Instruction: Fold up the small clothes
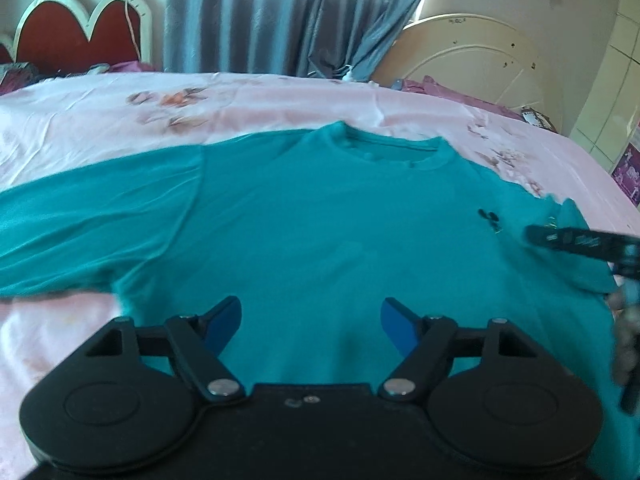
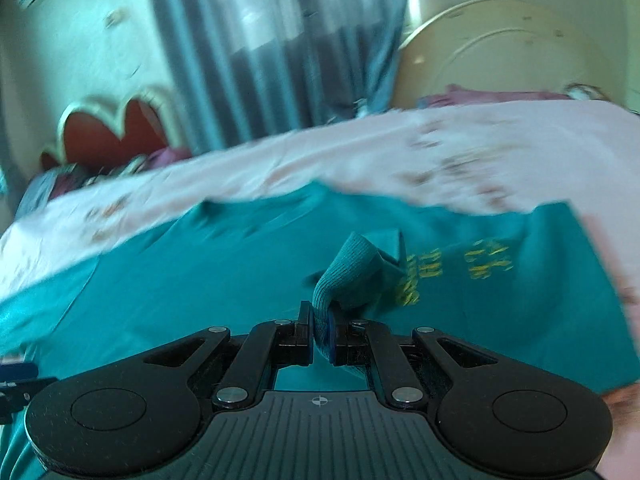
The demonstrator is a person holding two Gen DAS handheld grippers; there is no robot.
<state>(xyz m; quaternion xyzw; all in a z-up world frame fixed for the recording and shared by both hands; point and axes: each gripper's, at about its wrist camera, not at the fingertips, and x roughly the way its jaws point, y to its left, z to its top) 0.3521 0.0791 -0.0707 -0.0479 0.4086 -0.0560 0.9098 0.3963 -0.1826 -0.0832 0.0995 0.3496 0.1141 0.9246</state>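
Note:
A teal shirt (image 1: 320, 220) lies spread on a pink floral bedsheet (image 1: 100, 120), its collar (image 1: 392, 152) on the far side and one long sleeve (image 1: 72, 232) stretched out to the left. My left gripper (image 1: 312, 316) hovers open over the shirt's lower body, its blue pads apart with only flat fabric below. My right gripper (image 2: 320, 320) is shut on a ribbed sleeve cuff (image 2: 352, 272), lifted and folded over the body, with yellow lettering (image 2: 452, 272) beside it. The left wrist view shows the right gripper (image 1: 560, 238) at the right edge.
A red headboard with cream trim (image 1: 76, 32) stands at the far left, grey-blue curtains (image 1: 280, 20) behind the bed, and a round cream board (image 1: 480, 60) at the far right. Purple cloth (image 1: 460, 92) lies along the far bed edge. The left gripper (image 2: 16, 376) shows at the left edge of the right wrist view.

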